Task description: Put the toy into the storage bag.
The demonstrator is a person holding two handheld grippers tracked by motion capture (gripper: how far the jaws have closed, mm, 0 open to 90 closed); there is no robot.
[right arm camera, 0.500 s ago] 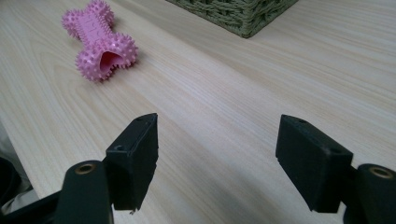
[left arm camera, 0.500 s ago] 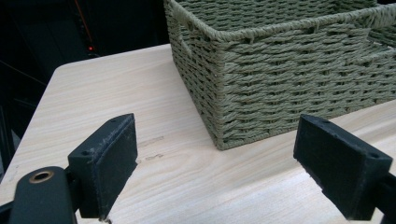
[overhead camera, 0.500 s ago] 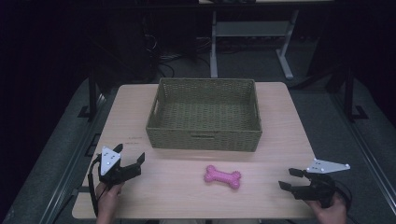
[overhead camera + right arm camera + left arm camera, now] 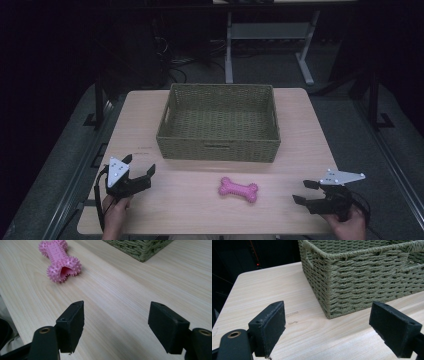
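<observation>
— Where both hands rest at the near edge of the tabletop (image 4: 150, 115), spotted: pink spiky bone toy (image 4: 239, 190) lying flat between them, just in front of the woven basket (image 4: 218, 145), touching neither.

— Seen closer in the right gripper view too: bone toy (image 4: 60, 261) up and to the left of the fingers (image 4: 71, 325), well apart from them, open hollow end turned this way.

— And the right gripper (image 4: 303, 192)?

— Spread wide, nothing between the fingers, pointing left toward the toy.

— Left gripper (image 4: 139, 167)?

— Likewise released, gaping over bare wood, aimed at the near left corner of the basket (image 4: 362, 282), near it but not touching.

— Anything in the basket?

— Cannot tell beyond woven floor and walls from the high view.
</observation>
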